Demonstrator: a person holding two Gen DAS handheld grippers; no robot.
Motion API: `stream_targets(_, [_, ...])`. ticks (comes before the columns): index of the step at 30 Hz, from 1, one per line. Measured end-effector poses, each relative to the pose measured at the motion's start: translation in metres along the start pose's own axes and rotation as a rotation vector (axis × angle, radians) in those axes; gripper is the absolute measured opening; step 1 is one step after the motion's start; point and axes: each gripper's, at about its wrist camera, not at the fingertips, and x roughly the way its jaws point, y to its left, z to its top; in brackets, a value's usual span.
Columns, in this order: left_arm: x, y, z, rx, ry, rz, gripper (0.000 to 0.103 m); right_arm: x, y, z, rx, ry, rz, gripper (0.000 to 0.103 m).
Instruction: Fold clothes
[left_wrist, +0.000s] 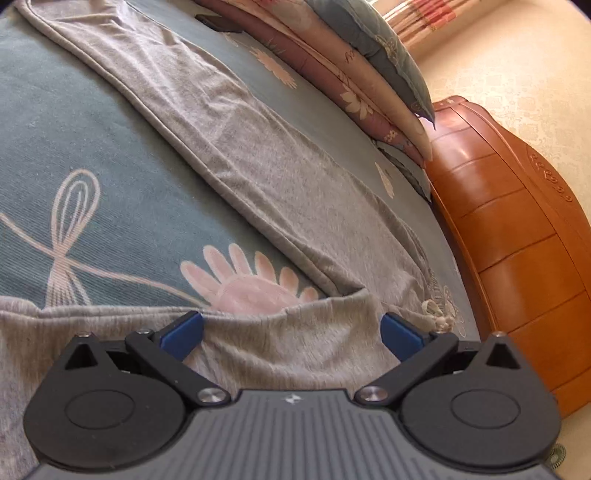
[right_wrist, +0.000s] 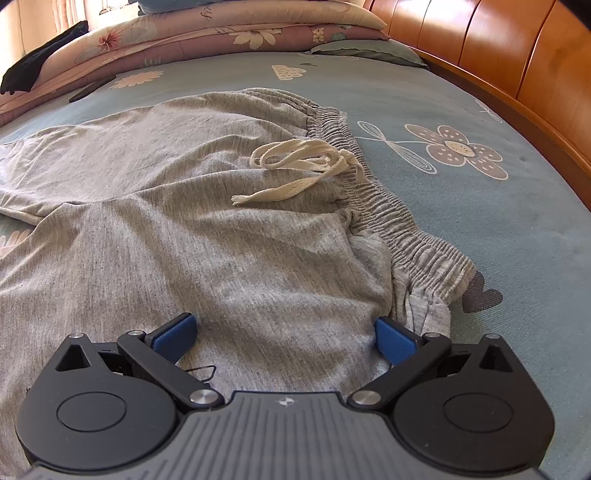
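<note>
Both pairs of fingers are standing wide apart, gripping nothing: the left gripper (left_wrist: 291, 332) over a leg, the right gripper (right_wrist: 282, 332) near the waistband (right_wrist: 399, 221). The grey trousers (right_wrist: 184, 229) are lying spread on the bed (right_wrist: 498, 229); folding seems about to begin, calling for pinching both edges.

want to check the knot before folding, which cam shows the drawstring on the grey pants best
The right wrist view. The cream drawstring lies in full view on the grey pants, beside the elastic waistband, loops and loose end visible. The left wrist view catches only a small, distorted bit of it near the right edge.
</note>
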Motion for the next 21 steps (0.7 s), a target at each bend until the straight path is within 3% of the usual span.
stream_targets(1, [-0.002, -0.002, 0.003, -0.023, -0.021, 0.013, 0.101, 0.0, 0.0, 0.0, -0.001, 0.001, 0.0, 0.103])
stream_targets(3, [-0.005, -0.007, 0.005, -0.038, -0.016, -0.043, 0.101, -0.002, 0.001, -0.001, -0.006, 0.003, -0.001, 0.103])
stream_targets(6, [0.003, -0.024, -0.005, 0.008, 0.069, -0.134, 0.102, -0.003, 0.001, -0.001, -0.011, 0.006, -0.002, 0.103])
stream_targets(8, [0.019, -0.032, -0.012, 0.046, 0.133, -0.145, 0.102, -0.004, 0.002, -0.002, -0.012, 0.007, -0.003, 0.103])
stream_targets(10, [0.033, -0.032, -0.012, 0.068, 0.13, -0.098, 0.101, -0.004, 0.002, -0.002, -0.013, 0.007, -0.001, 0.103])
stream_targets(14, [0.04, -0.036, 0.004, 0.065, 0.035, 0.016, 0.101, -0.004, 0.001, -0.002, -0.012, 0.008, 0.002, 0.103])
stream_targets(18, [0.021, -0.046, 0.0, 0.066, 0.051, -0.107, 0.102, -0.005, 0.002, -0.002, -0.012, 0.011, 0.004, 0.103])
stream_targets(21, [0.012, -0.052, -0.016, 0.112, 0.118, -0.17, 0.102, -0.006, 0.002, -0.002, -0.015, 0.014, 0.006, 0.103])
